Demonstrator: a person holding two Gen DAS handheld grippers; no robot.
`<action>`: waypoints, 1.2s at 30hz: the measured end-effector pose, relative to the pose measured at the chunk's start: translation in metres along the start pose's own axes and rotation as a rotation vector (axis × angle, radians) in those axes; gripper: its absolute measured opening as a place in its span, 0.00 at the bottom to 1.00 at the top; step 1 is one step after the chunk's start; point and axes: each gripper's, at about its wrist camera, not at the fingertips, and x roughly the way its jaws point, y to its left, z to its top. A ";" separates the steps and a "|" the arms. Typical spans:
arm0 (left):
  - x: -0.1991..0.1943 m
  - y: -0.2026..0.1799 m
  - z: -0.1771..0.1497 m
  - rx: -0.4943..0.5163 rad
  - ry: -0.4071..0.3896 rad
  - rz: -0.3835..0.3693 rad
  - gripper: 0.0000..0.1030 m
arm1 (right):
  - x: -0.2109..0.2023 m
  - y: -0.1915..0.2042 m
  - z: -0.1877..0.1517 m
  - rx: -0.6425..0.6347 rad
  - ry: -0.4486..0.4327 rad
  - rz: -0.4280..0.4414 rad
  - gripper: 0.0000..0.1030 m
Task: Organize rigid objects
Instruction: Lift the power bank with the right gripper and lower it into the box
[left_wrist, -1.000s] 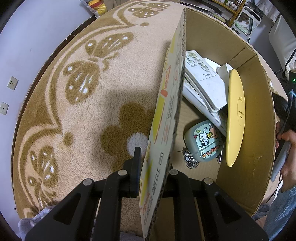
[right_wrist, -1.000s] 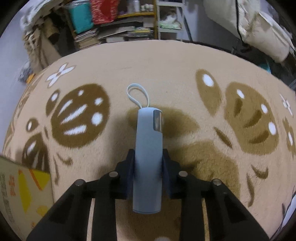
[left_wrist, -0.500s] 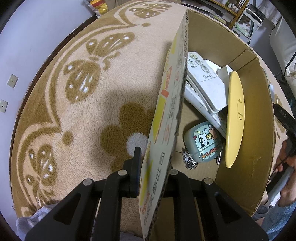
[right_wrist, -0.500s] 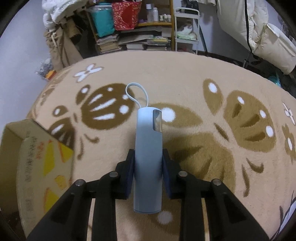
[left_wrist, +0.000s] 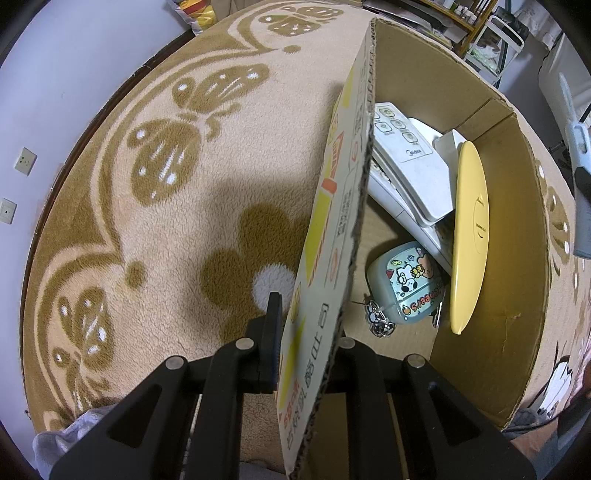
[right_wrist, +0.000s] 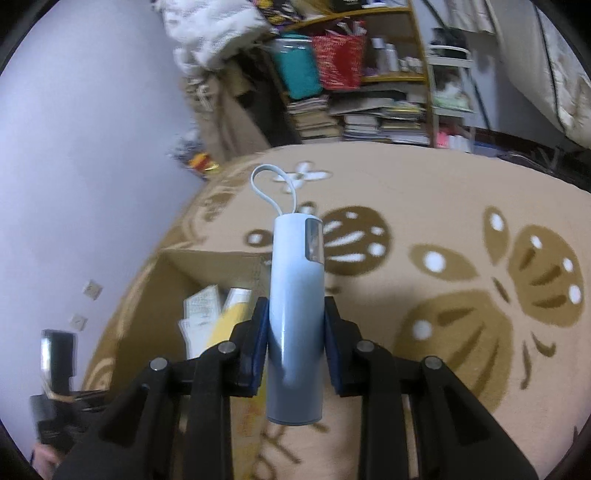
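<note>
Carrying the blue cylinder (right_wrist: 294, 317), clamped lengthwise along its fingers, the right gripper (right_wrist: 294, 354) hangs above the cardboard box (right_wrist: 162, 295), below-left, whose wall the left gripper (left_wrist: 306, 354) pinches.

The rug (left_wrist: 155, 236) is cream with tan-brown butterflies and flowers. The box (left_wrist: 517, 258) is plain brown inside; its wall in the black left gripper (left_wrist: 306, 339) is printed yellow, orange and white. Inside lie a pale-yellow disc (left_wrist: 471, 229), white remotes (left_wrist: 413, 177) and a mint case (left_wrist: 406, 284) with cartoon stickers. The black right gripper (right_wrist: 293, 332) holds a pale-blue tube (right_wrist: 293, 325).
</note>
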 end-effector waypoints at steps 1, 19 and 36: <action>0.000 0.000 0.000 0.001 0.000 0.000 0.13 | 0.000 0.008 0.000 -0.016 0.002 0.020 0.29; 0.000 0.002 0.001 -0.007 0.003 -0.014 0.13 | 0.048 0.058 -0.017 -0.142 0.101 0.094 0.29; 0.000 0.002 0.000 -0.006 0.001 -0.016 0.13 | 0.069 0.064 -0.016 -0.168 0.093 -0.015 0.28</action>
